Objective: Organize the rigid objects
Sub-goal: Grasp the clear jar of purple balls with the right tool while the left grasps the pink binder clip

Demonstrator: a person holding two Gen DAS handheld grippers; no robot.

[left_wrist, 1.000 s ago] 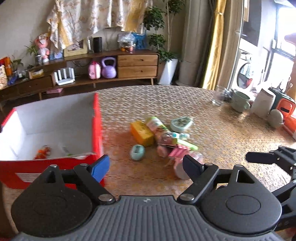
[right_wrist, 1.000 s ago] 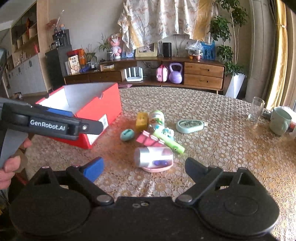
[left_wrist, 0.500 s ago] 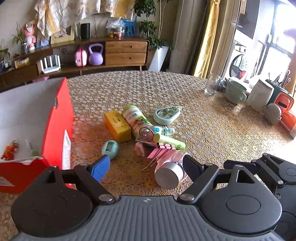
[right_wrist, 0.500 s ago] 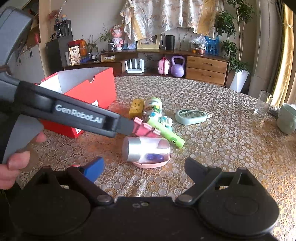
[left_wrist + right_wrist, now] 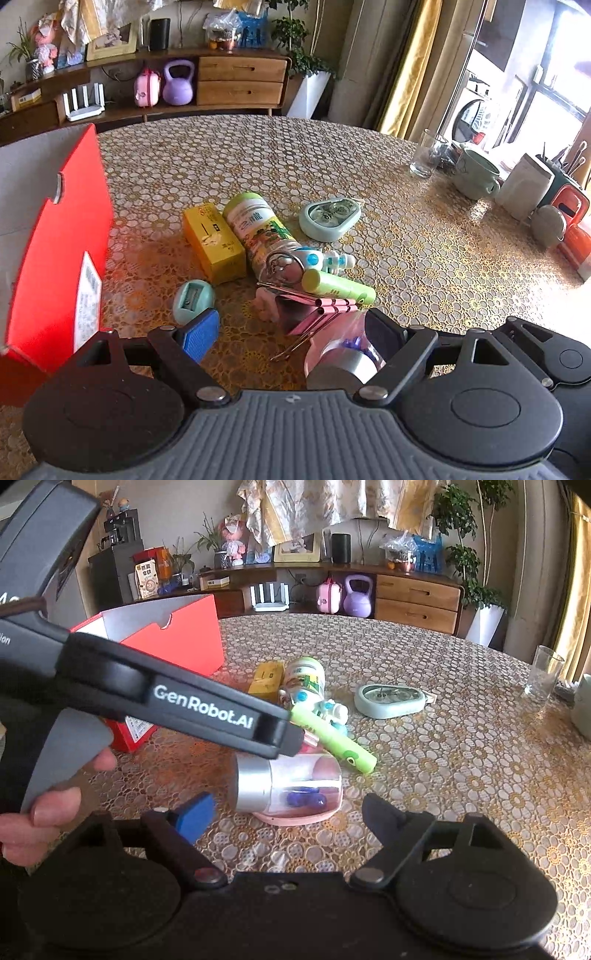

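Note:
A pile of small objects lies mid-table: a yellow box (image 5: 214, 242), a green-capped can (image 5: 258, 229), a green tube (image 5: 338, 286), pink binder clips (image 5: 314, 312), a teal sharpener (image 5: 192, 300), a teal tape dispenser (image 5: 328, 219) and a clear jar with a silver lid (image 5: 284, 788) on a pink dish. My left gripper (image 5: 291, 332) is open, low over the clips, its right finger beside the jar. My right gripper (image 5: 288, 810) is open just short of the jar. The left gripper body (image 5: 166, 698) crosses the right wrist view.
A red cardboard box (image 5: 55, 251) with an open top stands at the left. A glass (image 5: 424, 158), a green mug (image 5: 476, 177) and kitchen items sit at the table's far right edge. A wooden sideboard (image 5: 240, 81) stands behind the table.
My left gripper has moved right and down from over the red box to the pile, closing in on the clips and jar. My right gripper has edged closer to the jar.

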